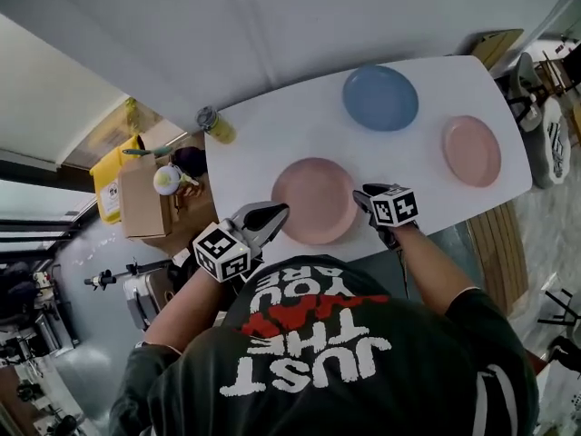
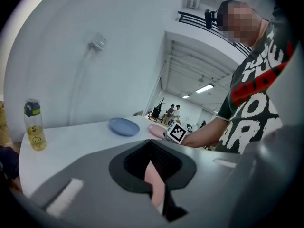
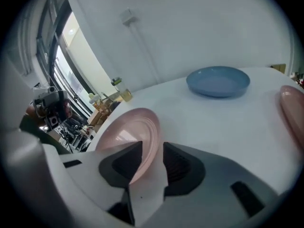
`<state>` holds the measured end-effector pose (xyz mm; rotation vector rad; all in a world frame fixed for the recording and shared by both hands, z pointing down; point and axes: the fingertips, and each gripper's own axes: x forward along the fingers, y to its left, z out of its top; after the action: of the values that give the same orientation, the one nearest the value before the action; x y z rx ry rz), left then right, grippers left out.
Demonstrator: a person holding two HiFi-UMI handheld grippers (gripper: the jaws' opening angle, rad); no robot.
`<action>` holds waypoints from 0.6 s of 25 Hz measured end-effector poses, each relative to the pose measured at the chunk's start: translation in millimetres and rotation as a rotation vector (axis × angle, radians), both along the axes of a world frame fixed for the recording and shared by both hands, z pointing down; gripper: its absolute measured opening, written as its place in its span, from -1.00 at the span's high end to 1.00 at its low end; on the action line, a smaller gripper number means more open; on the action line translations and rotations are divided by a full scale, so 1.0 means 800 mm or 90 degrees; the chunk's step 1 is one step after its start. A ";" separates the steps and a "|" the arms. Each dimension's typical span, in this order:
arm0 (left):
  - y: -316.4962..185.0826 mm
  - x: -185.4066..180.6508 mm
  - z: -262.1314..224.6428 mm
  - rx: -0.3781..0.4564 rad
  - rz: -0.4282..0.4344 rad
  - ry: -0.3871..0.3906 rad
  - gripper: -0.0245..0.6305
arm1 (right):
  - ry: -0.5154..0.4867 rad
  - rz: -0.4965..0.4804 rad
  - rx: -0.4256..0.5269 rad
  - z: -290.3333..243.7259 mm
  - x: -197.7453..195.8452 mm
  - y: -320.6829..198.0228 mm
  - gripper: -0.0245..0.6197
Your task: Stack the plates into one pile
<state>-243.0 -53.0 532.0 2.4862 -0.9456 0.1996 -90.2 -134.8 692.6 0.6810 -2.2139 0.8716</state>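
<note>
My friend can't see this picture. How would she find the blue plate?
Find the white table by the wall. The blue plate lies on its far side, nearest the wall. It is the only blue one: the near plate and the plate at the right end are both pink.

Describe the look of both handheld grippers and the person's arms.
The left gripper and right gripper look alike: grey shells with black ribbed jaw pads. Each carries a white cube with black square markers, the left cube and the right cube. No cables show. The arms are bare below the short sleeves of a dark T-shirt printed in white and red letters.
</note>
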 end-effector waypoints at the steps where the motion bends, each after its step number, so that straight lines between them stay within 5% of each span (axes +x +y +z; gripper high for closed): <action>1: -0.003 -0.002 0.005 -0.005 -0.001 0.000 0.90 | 0.009 0.005 -0.015 0.011 -0.001 -0.001 0.57; 8: -0.001 -0.011 0.028 -0.032 -0.008 0.006 0.90 | 0.039 0.005 -0.119 0.061 -0.017 0.010 0.59; 11: -0.001 -0.017 0.028 -0.035 -0.016 0.006 0.90 | 0.050 0.025 -0.163 0.075 -0.017 0.013 0.74; 15: -0.003 -0.027 0.029 -0.037 -0.029 0.009 0.90 | -0.001 0.074 -0.231 0.078 -0.021 0.011 0.85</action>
<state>-264.5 -55.3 555.1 2.4069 -0.9768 0.1923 -106.8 -126.3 754.9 0.6343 -1.9581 1.2912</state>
